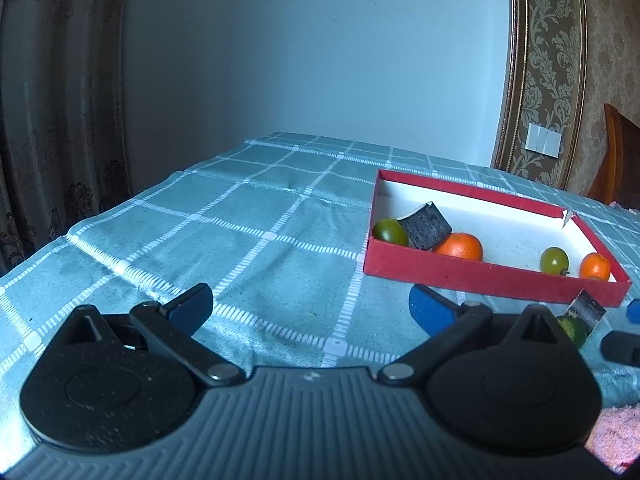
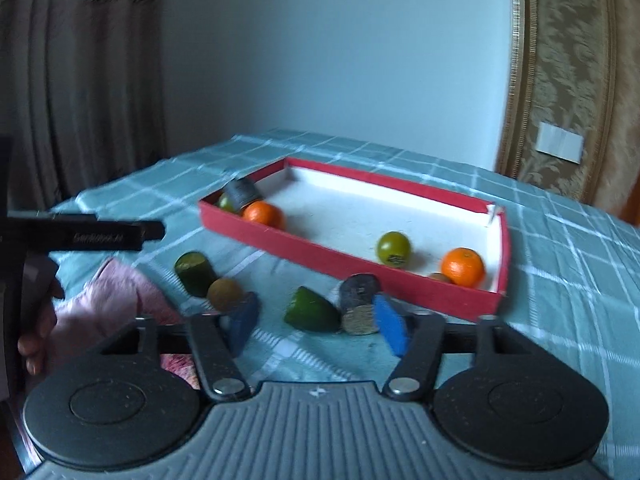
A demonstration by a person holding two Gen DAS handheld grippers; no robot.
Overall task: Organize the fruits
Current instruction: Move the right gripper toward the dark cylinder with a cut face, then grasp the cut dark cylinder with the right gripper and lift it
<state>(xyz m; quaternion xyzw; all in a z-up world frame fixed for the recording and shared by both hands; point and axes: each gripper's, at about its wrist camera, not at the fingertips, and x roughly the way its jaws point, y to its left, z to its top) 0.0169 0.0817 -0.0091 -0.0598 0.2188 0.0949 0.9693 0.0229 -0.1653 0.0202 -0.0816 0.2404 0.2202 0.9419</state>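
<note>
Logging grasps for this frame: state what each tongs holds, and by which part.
Nothing is held. The left tongs stand open over bare tablecloth. The right tongs are open too, hovering near the green fruit piece, not gripping it.

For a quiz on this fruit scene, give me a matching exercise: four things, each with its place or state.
1. orange
2. green cut piece
3. right gripper
4. pink cloth

A. open, nothing held
B. inside the red box, right end
C. on the tablecloth, between the blue fingers
D. at the left, on the tablecloth

Pairs: 1-B, 2-C, 3-A, 4-D
</note>
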